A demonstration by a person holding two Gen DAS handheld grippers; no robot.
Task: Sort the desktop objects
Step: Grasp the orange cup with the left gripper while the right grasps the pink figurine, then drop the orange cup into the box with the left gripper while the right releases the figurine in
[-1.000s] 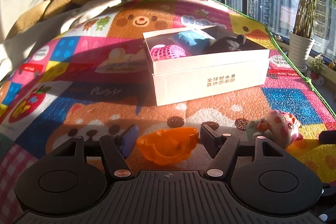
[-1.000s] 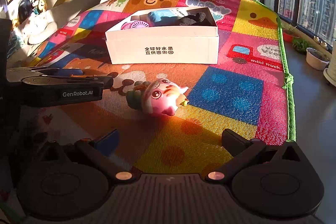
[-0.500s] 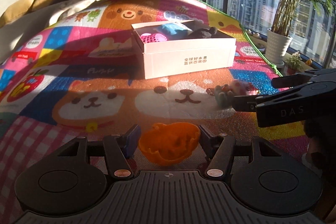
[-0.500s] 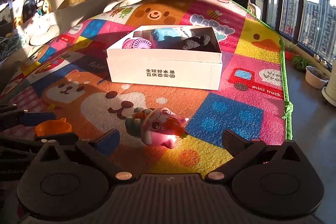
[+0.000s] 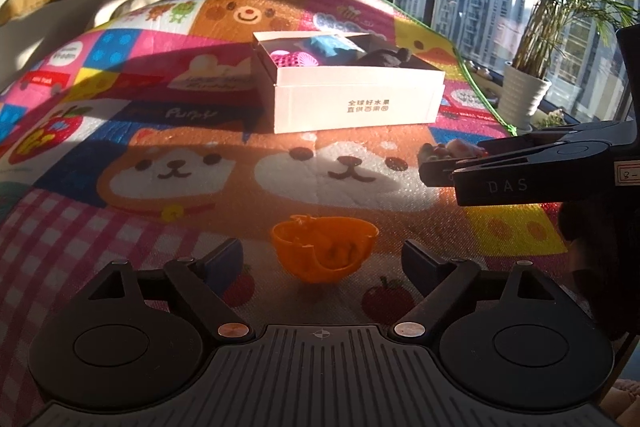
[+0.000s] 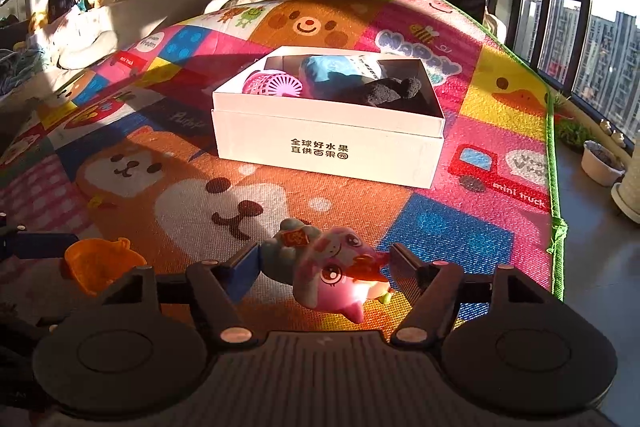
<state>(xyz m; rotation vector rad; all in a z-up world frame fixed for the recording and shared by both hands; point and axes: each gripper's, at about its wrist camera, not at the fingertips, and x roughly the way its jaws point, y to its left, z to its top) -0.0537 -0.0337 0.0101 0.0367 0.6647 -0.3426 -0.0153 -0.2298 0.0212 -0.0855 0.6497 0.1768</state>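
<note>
Left claw (image 5: 322, 261) held low and level, its fingers spread wide with nothing gripped, right claw (image 6: 324, 267) also low, fingers drawn in against either side of a small toy, right claw's black body reaching in from the right in the left wrist view

From the left wrist view, the pink toy (image 5: 454, 148) is almost wholly hidden behind the right gripper (image 5: 440, 169), only a sliver showing over its dark fingers, so whether those fingers pinch it cannot be told there. The white box (image 5: 356, 95) hides the lower parts of what lies in it (a pink ball (image 6: 276, 85), a blue pouch (image 6: 340, 71), something dark and fuzzy (image 6: 396, 93)). The pouch's print is too small to read.
</note>
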